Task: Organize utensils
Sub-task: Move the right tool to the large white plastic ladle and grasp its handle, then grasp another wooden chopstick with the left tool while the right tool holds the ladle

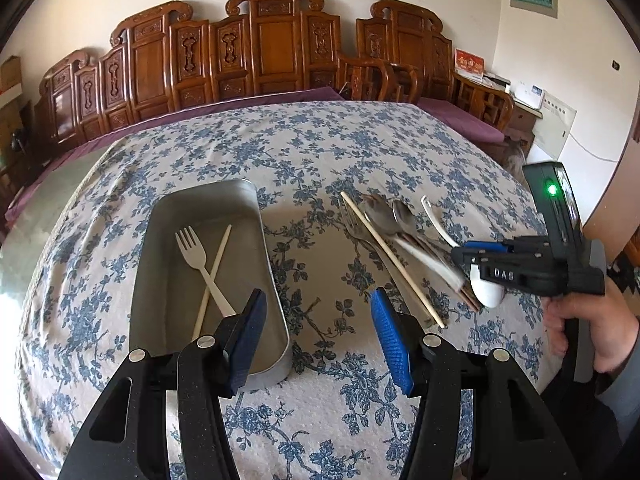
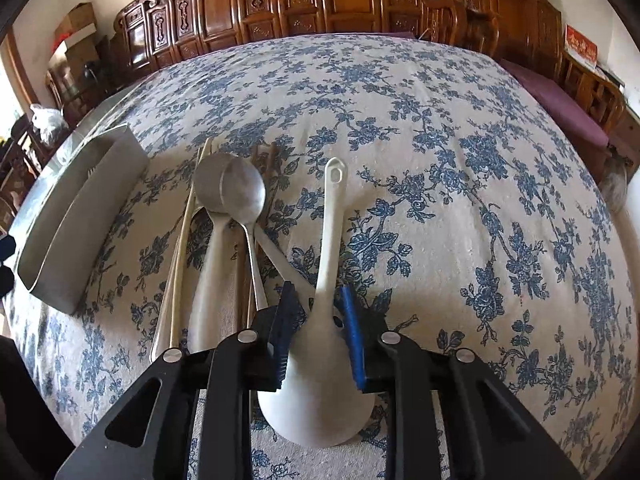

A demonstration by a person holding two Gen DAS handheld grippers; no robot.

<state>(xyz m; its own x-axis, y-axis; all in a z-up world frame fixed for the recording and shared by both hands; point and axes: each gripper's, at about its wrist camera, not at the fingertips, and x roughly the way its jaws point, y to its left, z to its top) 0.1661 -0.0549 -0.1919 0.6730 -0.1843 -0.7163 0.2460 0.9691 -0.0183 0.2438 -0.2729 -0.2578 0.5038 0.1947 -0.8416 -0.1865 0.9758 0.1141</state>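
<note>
The white plastic rice paddle (image 2: 325, 264) sits between the pads of my right gripper (image 2: 320, 332), its slim neck in the gap, its handle running off toward twelve o'clock and its broad blade toward six, under the gripper body. I can't tell whether the blue pads actually press the neck or just flank it; the gap is narrow.

At nine o'clock from the paddle lies the unsorted heap: two steel spoons (image 2: 236, 196), a pale chopstick (image 2: 184, 240) and darker sticks beneath.

Further out at nine to ten o'clock stands the grey metal tray (image 1: 264, 240), holding only a white plastic fork (image 1: 200, 264) and one pale chopstick (image 1: 214, 276). I judge the sorting barely begun.

My left gripper (image 1: 316, 328) hangs spread and empty over the near end of the tray.
</note>
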